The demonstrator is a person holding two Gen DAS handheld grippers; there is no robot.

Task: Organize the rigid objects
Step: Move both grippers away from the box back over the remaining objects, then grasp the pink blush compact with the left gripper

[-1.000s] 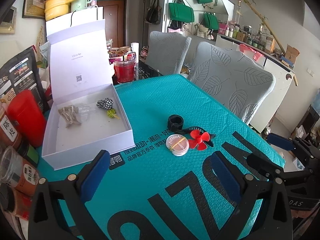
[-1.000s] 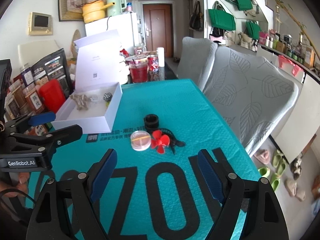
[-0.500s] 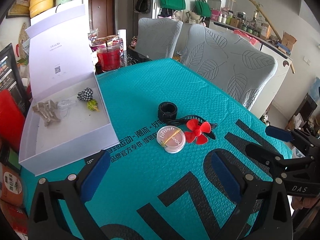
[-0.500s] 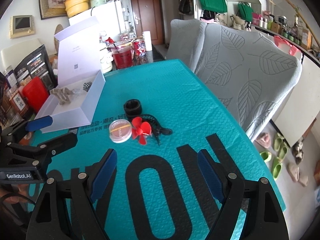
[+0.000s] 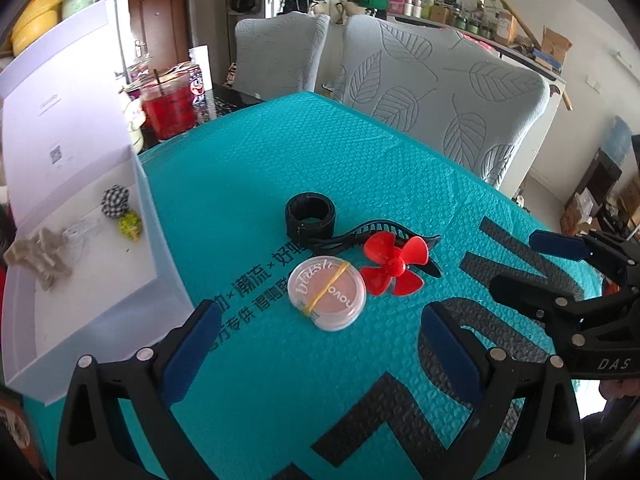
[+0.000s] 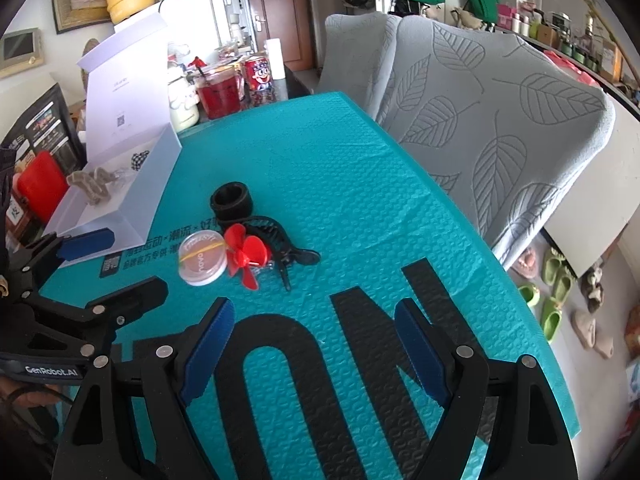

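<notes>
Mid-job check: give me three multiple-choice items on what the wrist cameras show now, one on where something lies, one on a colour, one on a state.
1. Where does the round blush compact lie?
A. inside the white box
B. on the teal mat beside the propeller
C. on a chair seat

2. What colour is the small propeller?
A. red
B. yellow
C. green

3. How is the white box left of the mat?
A. lid shut
B. lid raised, small items inside
C. tipped on its side

Answers:
1 B: the compact rests on the teal mat, outside the box, next to the propeller.
2 A: its blades are bright red in both wrist views.
3 B: the lid stands up behind the tray, and a checked bow and other small pieces lie inside.
</notes>
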